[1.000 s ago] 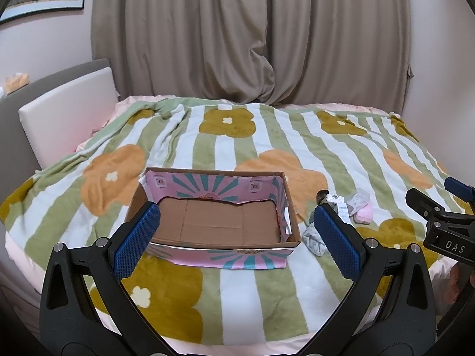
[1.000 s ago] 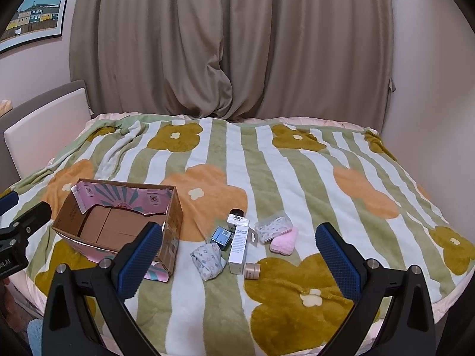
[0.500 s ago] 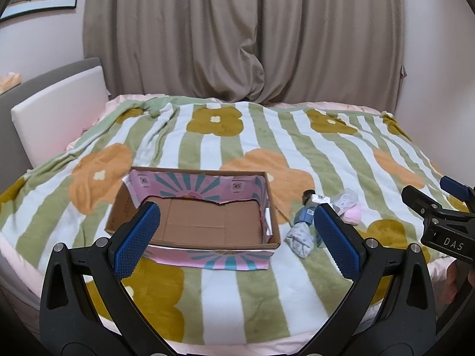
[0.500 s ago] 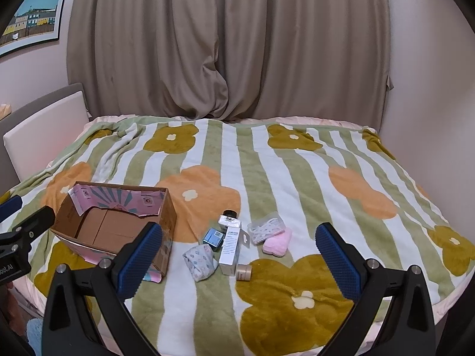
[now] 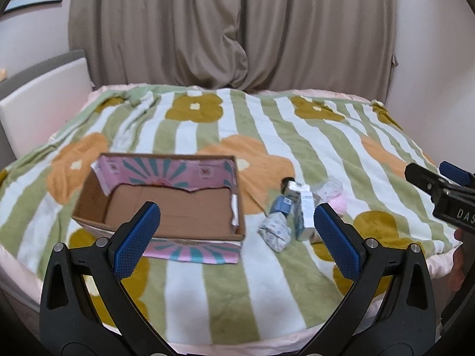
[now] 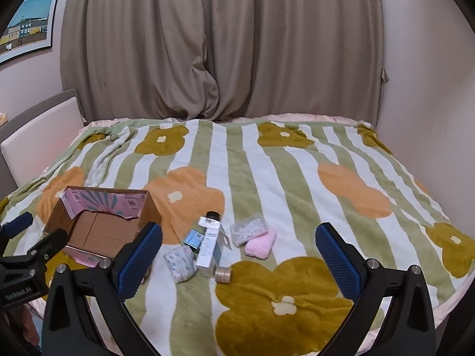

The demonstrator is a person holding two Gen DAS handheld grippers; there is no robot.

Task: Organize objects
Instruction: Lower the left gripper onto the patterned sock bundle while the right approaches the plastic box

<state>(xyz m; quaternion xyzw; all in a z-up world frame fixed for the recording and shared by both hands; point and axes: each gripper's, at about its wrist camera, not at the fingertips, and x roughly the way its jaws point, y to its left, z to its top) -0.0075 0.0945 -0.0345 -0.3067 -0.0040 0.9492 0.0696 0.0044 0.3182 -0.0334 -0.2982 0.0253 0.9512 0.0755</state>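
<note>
An open cardboard box [image 5: 166, 207] with a pink patterned lining sits on the bed; it also shows in the right wrist view [image 6: 101, 225]. To its right lies a cluster of small items: a white carton [image 6: 209, 244], a small blue box [image 6: 193, 238], a patterned pouch [image 6: 179, 262], a clear packet [image 6: 248, 231], a pink pad [image 6: 261, 244] and a beige jar [image 6: 223, 275]. My left gripper [image 5: 236, 241] is open and empty, short of the box. My right gripper [image 6: 237, 259] is open and empty, short of the cluster.
A striped flower blanket [image 6: 267, 178] covers the bed. A padded headboard [image 5: 41, 109] is at the left, curtains [image 6: 207, 44] hang behind, and a wall stands at the right. The bed's front edge is just below both grippers.
Both grippers have drawn back and shifted a little; the box and the cluster sit further left and smaller in both views. Nothing was taken hold of.
</note>
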